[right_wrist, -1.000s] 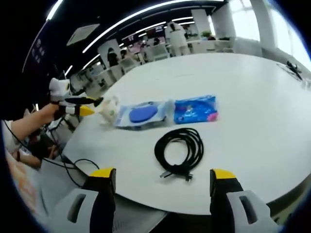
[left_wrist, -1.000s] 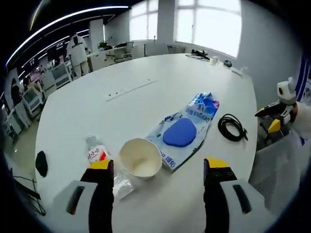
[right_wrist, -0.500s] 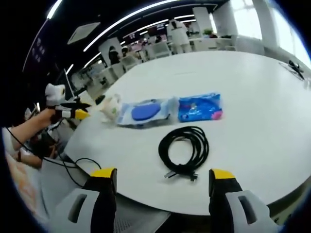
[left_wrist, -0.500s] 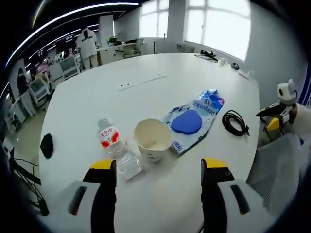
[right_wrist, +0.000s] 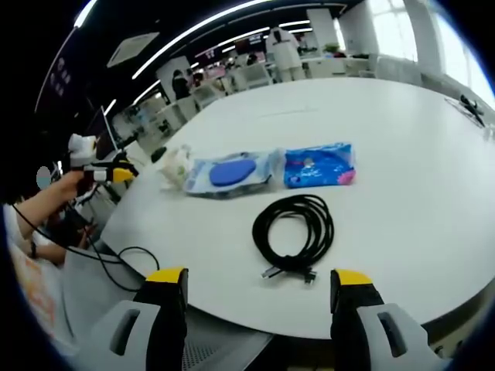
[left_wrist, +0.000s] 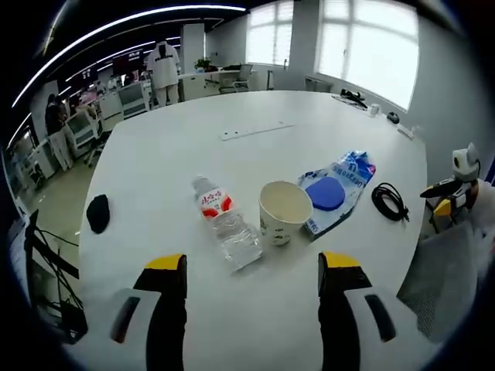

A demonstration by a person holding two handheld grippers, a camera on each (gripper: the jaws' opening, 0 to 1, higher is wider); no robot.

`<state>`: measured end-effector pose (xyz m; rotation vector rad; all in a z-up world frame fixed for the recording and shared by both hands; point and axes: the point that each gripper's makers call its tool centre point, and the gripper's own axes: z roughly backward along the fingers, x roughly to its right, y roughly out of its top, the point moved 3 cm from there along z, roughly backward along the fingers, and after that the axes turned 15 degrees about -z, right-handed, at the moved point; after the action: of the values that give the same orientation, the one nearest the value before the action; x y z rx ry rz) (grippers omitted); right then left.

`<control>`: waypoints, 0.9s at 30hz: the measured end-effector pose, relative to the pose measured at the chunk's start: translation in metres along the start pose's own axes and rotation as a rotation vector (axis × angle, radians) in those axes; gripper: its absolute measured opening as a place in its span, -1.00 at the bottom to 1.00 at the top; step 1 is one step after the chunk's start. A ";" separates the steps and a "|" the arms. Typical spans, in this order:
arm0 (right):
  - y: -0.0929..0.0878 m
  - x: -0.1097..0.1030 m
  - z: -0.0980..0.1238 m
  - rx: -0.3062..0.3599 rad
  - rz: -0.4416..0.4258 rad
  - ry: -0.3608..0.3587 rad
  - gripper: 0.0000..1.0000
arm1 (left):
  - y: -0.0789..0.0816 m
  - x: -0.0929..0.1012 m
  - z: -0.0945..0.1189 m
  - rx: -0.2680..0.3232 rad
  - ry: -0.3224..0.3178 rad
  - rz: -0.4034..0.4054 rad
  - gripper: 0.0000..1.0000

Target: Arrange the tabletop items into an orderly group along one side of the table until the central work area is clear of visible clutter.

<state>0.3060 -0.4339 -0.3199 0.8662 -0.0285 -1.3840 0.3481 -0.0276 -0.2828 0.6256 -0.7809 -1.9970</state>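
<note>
White table (left_wrist: 155, 154), bottle (left_wrist: 227, 223) lying flat, cap pointing away

A large open office surrounds the wide white oval worktop (left_wrist: 193, 147). Tall bright windows (left_wrist: 371, 46) line the far wall, and long light strips (left_wrist: 116, 27) run across the dark ceiling. Desks and office chairs (left_wrist: 244, 76) stand beyond, with people among them. Cables (right_wrist: 116, 259) trail over the floor beside the worktop.
</note>
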 end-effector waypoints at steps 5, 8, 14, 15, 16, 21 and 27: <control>0.000 0.001 0.001 0.007 -0.004 -0.004 0.51 | -0.002 -0.002 -0.002 -0.008 -0.004 -0.008 0.37; -0.002 0.002 0.002 0.009 -0.008 -0.006 0.51 | -0.004 -0.005 -0.003 -0.022 -0.013 0.035 0.32; -0.006 0.004 0.003 0.005 -0.019 -0.010 0.51 | -0.007 -0.022 -0.013 -0.047 0.004 0.128 0.22; -0.006 0.005 0.003 0.007 -0.022 -0.011 0.51 | -0.006 -0.023 -0.014 -0.053 0.001 0.127 0.22; -0.007 0.005 0.004 0.009 -0.025 -0.013 0.51 | -0.006 -0.026 -0.017 -0.059 -0.001 0.124 0.21; -0.010 0.007 0.006 0.013 -0.035 -0.014 0.47 | 0.000 -0.037 -0.025 -0.100 0.021 0.086 0.23; -0.010 0.009 0.008 0.017 -0.045 -0.021 0.47 | 0.010 -0.054 -0.041 -0.114 0.031 0.145 0.14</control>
<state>0.2959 -0.4452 -0.3242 0.8710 -0.0369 -1.4369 0.4077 0.0030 -0.2961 0.5182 -0.6695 -1.8798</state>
